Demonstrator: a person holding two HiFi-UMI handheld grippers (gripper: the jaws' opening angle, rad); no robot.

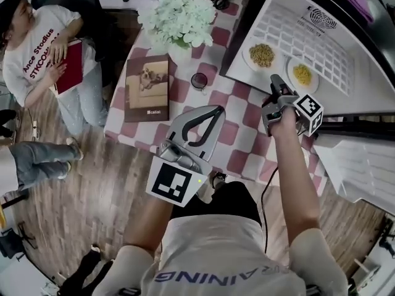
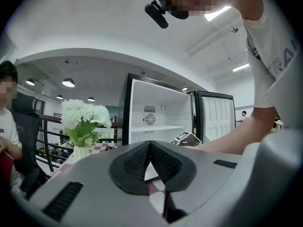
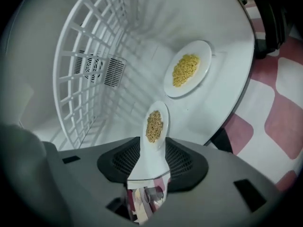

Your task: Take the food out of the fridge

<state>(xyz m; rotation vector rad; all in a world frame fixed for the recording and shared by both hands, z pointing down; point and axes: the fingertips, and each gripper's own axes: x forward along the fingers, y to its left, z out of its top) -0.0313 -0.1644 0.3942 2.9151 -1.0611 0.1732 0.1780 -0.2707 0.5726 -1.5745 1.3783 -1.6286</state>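
A small white fridge [image 1: 345, 88] stands open on a red-and-white checked table [image 1: 237, 143]. Both servings of food are inside, on its floor: a plate of brown grains [image 1: 261, 54] and, just beside it, a plate of yellow food [image 1: 302, 74]. Nothing is out yet, so the task appears to be at its first pickup.

The right gripper [image 1: 275, 84] reaches into the fridge mouth with its jaws spread. In the right gripper view, the near rim of the plate of brown grains lies between the pads, not visibly clamped. The left gripper [image 1: 216, 111] hovers over the table, well apart from the fridge, jaws pressed together and holding nothing.

Judging from this, what is left is to close on that plate, carry it out, then fetch the second.
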